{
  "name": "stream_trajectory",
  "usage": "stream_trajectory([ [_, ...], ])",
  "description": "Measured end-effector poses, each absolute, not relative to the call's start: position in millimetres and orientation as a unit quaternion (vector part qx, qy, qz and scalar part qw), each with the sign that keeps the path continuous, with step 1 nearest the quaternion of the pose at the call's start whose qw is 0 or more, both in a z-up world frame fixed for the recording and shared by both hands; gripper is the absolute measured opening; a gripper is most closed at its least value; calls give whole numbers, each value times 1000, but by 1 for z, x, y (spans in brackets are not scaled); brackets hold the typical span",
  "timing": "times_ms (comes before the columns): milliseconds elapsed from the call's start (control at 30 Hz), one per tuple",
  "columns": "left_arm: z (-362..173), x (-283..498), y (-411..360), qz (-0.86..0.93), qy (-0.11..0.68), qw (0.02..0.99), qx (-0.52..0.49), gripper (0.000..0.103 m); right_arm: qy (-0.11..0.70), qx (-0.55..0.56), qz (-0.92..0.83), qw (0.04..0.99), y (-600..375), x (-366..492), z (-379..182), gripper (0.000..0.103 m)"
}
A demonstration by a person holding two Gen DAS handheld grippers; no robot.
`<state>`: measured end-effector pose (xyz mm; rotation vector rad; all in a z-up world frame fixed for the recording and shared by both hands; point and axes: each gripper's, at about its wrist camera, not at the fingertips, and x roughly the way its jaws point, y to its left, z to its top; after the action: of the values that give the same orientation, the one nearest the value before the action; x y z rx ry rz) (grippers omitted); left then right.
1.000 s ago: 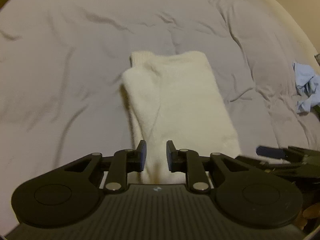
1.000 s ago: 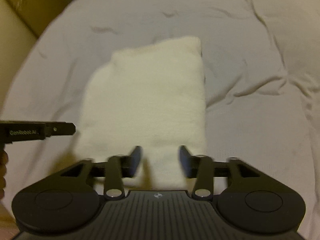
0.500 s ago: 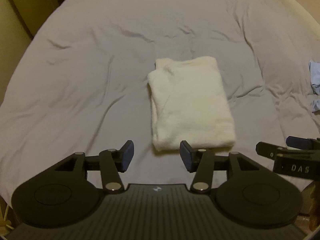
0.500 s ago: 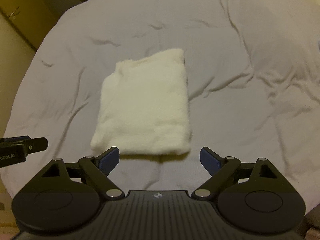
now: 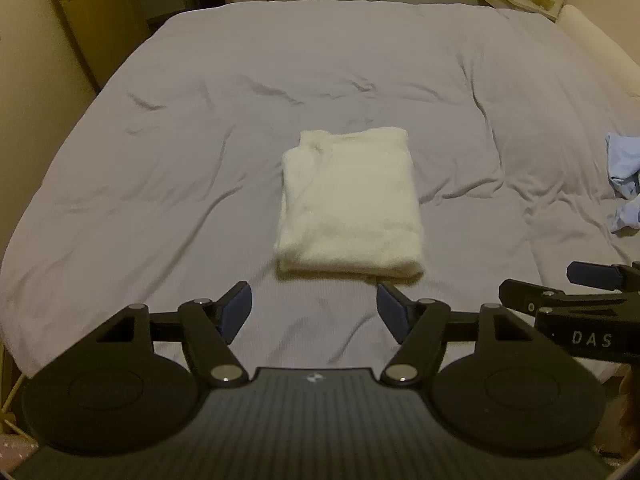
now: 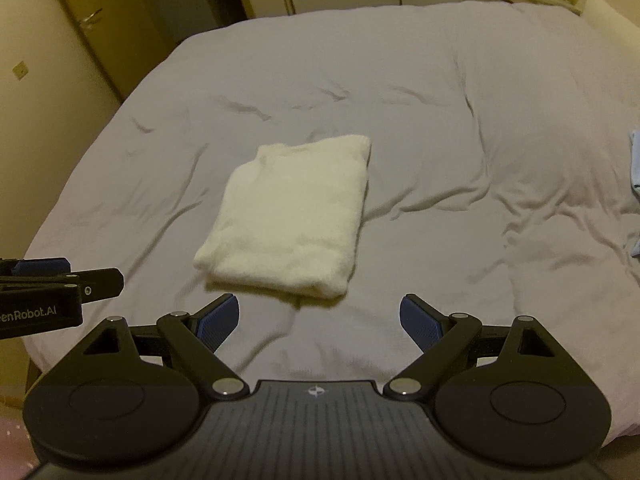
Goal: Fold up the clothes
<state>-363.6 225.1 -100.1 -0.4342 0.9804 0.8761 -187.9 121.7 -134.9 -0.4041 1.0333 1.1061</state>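
Grey-lilac bedding (image 5: 160,184) covers the whole bed, wrinkled but bare along its near edge, with closet doors (image 6: 72,52) in the dim background. Over that near edge the left gripper (image 5: 314,310) hangs with its jaws spreading apart, nothing between the blue pads but sheet. Beside it the right gripper (image 6: 319,320) stands released and wide, equally empty; each tool's tip shows at the side of the other's view. Just beyond both sets of fingertips, apart from them and untouched, lies the folded white garment (image 5: 348,204), a neat rectangle flat on the middle of the bed, slightly left of the right gripper's line. Well off to the right, near the mattress edge, sits a crumpled light-blue cloth (image 5: 624,176). Nothing stands between the tools and the garment.
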Motion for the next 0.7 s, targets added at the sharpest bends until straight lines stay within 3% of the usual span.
stream_trajectory([
  [267, -87, -382, 194, 430, 437, 766, -193, 76, 458, -203, 505, 703, 104, -197, -126, 90],
  [700, -82, -386, 187, 442, 431, 765, -183, 82, 430, -219, 523, 703, 102, -214, -114, 90],
])
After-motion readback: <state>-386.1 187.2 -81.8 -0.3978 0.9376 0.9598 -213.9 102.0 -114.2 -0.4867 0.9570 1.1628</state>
